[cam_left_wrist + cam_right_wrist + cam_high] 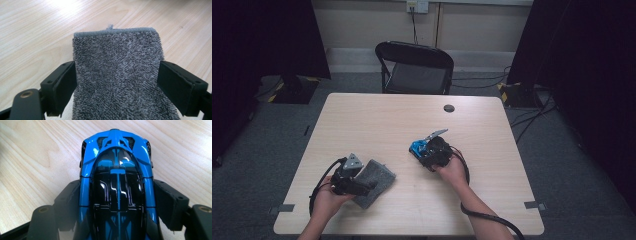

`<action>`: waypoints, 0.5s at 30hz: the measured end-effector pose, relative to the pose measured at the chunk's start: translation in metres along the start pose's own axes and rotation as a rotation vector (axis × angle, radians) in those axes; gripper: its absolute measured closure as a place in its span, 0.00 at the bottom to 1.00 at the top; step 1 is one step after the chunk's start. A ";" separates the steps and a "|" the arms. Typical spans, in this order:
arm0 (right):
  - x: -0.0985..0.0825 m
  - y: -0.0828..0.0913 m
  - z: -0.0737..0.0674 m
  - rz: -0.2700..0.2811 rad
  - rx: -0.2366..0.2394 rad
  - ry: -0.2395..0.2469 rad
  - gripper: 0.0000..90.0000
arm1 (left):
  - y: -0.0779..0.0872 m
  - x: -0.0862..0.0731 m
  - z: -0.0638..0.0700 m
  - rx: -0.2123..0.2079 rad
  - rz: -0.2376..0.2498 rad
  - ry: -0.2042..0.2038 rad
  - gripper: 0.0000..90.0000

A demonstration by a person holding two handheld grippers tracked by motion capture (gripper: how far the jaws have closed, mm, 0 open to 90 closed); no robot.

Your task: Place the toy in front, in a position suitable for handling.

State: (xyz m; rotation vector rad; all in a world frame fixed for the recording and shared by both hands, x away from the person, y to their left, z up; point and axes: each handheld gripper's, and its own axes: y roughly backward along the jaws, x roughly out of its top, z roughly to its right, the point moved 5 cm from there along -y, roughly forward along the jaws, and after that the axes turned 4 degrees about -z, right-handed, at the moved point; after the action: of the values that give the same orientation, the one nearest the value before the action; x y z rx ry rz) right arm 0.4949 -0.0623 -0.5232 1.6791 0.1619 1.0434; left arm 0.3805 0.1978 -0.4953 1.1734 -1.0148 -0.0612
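A glossy blue-and-black toy car [117, 185] sits right of a flat grey terry cloth [117, 75] on the table.

high view overlooks table [422, 120]; both gripper views face it closely.

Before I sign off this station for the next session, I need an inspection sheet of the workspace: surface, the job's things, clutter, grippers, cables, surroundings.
Surface: light wooden table, with a small dark round disc near its far edge.
Job's things: blue toy car with black roof; folded grey towel lying flat on the table.
Clutter: nothing seen.
Grippers: left gripper has its jaws against both side edges of the towel; right gripper is closed on the car's sides.
Cables: a black cable trails from the right gripper over the near edge; more cables on the floor at right.
Surroundings: black folding chair beyond the table, grey carpet, dark curtains, wall socket.
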 end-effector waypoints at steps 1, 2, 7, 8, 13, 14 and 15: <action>0.000 0.000 0.001 0.000 0.004 0.000 0.31 | 0.000 0.000 0.000 0.001 0.002 0.000 0.18; 0.000 0.000 0.001 0.000 0.004 0.000 0.31 | 0.000 0.000 0.000 0.001 0.002 0.000 0.18; -0.002 0.001 0.001 0.001 0.005 0.019 0.30 | 0.001 0.001 0.001 0.003 0.008 0.003 0.18; -0.002 0.001 0.001 0.001 0.005 0.019 0.30 | 0.001 0.002 0.001 0.001 0.011 0.007 0.18; -0.002 0.005 0.001 0.015 0.002 0.028 0.20 | 0.000 0.003 0.003 0.002 0.006 -0.008 0.18; -0.002 0.006 0.001 0.015 0.007 0.025 0.19 | 0.000 0.003 0.002 0.003 0.005 -0.009 0.18; -0.002 0.007 0.001 0.019 0.008 0.027 0.18 | 0.000 0.003 0.002 0.002 0.004 -0.006 0.18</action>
State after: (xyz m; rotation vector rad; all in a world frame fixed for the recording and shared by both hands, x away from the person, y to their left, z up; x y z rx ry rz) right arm 0.4922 -0.0671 -0.5180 1.6774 0.1685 1.0809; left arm 0.3803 0.1948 -0.4932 1.1736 -1.0228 -0.0602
